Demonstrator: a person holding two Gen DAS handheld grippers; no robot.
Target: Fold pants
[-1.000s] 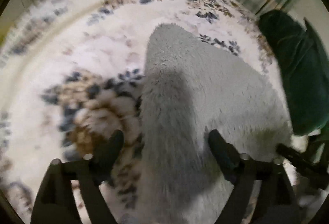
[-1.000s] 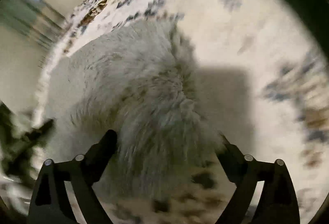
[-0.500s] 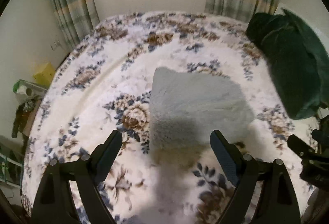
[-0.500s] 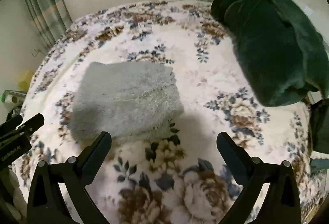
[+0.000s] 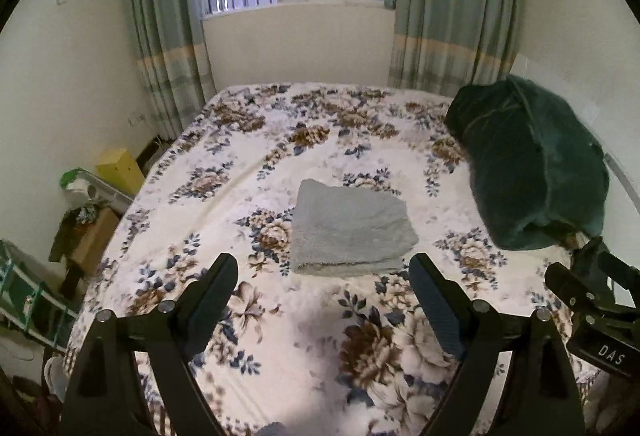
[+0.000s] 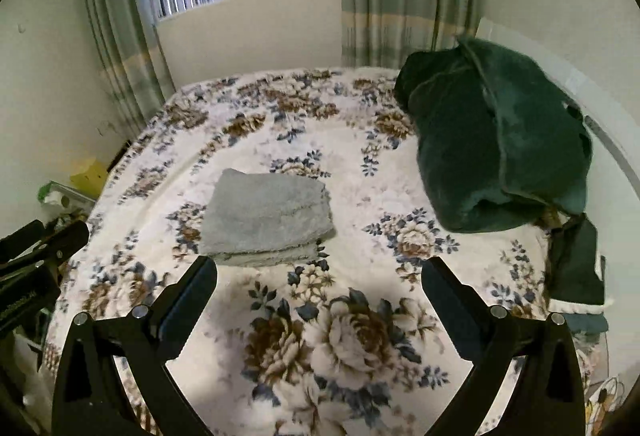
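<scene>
Grey pants (image 5: pixel 350 228) folded in a stack, mid-bed on floral blanket (image 5: pixel 360 348), at 12 o'clock from both grippers. Left gripper (image 5: pixel 323 276) wide, empty; right gripper (image 6: pixel 320 278) wide, empty. Dark green bundle (image 6: pixel 496 139), maybe a blanket, at 2 o'clock.

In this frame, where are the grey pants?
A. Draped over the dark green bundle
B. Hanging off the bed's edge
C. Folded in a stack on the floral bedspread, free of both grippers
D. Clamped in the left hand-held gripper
C: the grey pants lie folded on the floral bedspread, with the left hand-held gripper and right hand-held gripper both open and pulled back from them.
</scene>
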